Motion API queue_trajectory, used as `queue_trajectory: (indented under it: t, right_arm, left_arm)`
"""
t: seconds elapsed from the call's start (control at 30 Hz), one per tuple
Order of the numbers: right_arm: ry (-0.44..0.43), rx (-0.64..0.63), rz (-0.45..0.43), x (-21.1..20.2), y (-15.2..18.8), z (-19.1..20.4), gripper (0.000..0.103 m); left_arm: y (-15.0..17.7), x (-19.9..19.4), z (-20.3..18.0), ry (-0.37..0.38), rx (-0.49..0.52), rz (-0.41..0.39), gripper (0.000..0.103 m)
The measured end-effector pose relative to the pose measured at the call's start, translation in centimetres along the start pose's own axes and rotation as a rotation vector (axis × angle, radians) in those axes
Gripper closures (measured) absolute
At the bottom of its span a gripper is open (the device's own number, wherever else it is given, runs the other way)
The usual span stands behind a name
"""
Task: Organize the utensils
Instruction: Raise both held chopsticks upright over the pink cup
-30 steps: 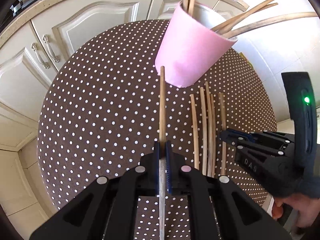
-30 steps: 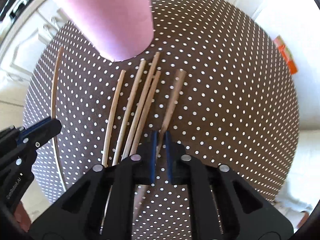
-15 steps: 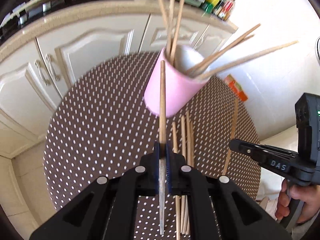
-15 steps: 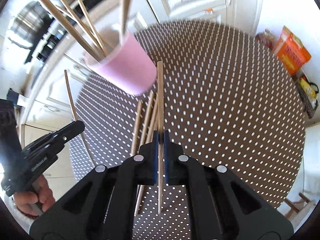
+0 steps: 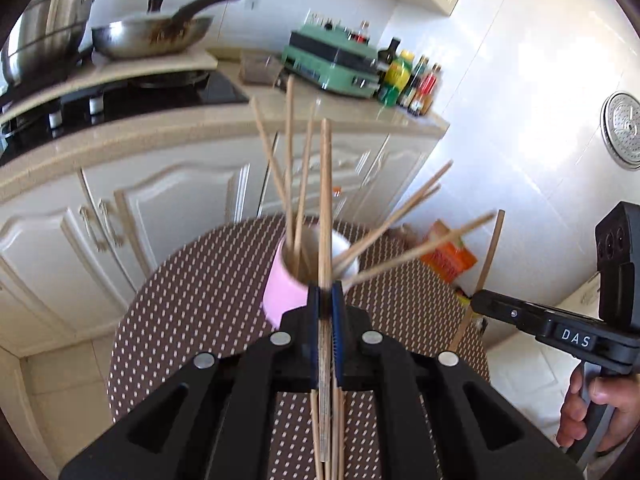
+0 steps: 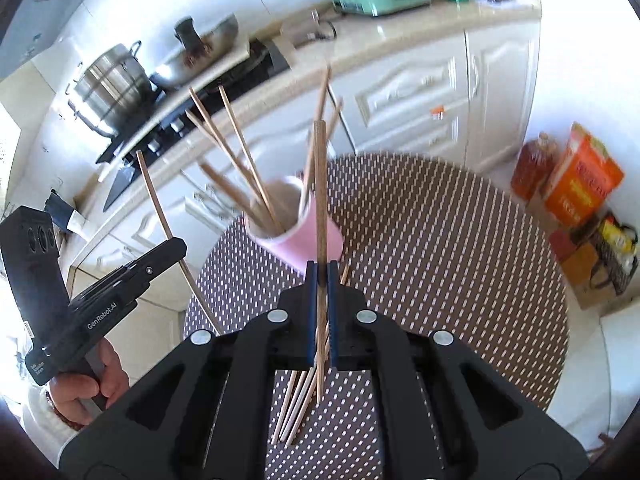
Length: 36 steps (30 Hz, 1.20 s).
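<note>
Left gripper (image 5: 325, 300) clamped on a single wooden chopstick (image 5: 325, 200), which stands up from between the blue pads in front of the pink cup (image 5: 282, 292). Right gripper (image 6: 321, 276) likewise closed on its own chopstick (image 6: 320, 184), raised above the table. The cup stands toward the far side of the round, brown polka-dot table (image 6: 440, 240) and holds a splayed bundle of chopsticks (image 6: 236, 168) leaning against its rim (some to the left, some to the right). Loose chopsticks (image 6: 298, 408) lie side by side on the cloth near the cup, partly hidden under the right gripper. Background: cream cabinets (image 5: 180, 208), a stovetop with a steel pot (image 6: 112, 88) and a wok (image 5: 152, 36), a green appliance (image 5: 332, 60), bottles (image 5: 408, 80) at the far right of the counter, and an orange box (image 6: 580, 176) on the floor.
</note>
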State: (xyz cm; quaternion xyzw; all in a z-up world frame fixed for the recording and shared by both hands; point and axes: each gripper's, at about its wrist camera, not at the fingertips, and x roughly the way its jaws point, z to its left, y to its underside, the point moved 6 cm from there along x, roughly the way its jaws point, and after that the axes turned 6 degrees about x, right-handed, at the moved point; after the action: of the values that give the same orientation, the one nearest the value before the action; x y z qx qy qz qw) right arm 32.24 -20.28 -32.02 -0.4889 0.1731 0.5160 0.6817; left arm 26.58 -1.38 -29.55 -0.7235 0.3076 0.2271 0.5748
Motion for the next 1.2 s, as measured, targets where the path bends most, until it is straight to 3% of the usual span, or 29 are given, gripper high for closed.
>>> queue_trajectory:
  t: [0.27,0.6,0.9,1.2]
  right_arm:
    - [-0.018,-0.064,-0.125,-3.3,-4.6,1.2,0.098]
    - [-0.032,-0.176,-0.271,-4.5,-9.3,4.6,0.098]
    - [-0.048,-0.22,-0.294,-2.7,-10.9,6.3,0.098]
    - [-0.057,-0.226,-0.265,-0.6,-10.7,6.5,0.098]
  left_arm:
    - [-4.1,-1.1,-1.4,-0.002,0.022,-0.094,0.097]
    - [-10.0,-1.3,-0.8,-0.044,0.035,-0.212,0.097]
    - [-12.3,0.8,-0.8,-0.08,0.064,-0.252,0.097]
    - [-11.5,3.6,-0.5,-0.084,0.088,-0.208,0.097]
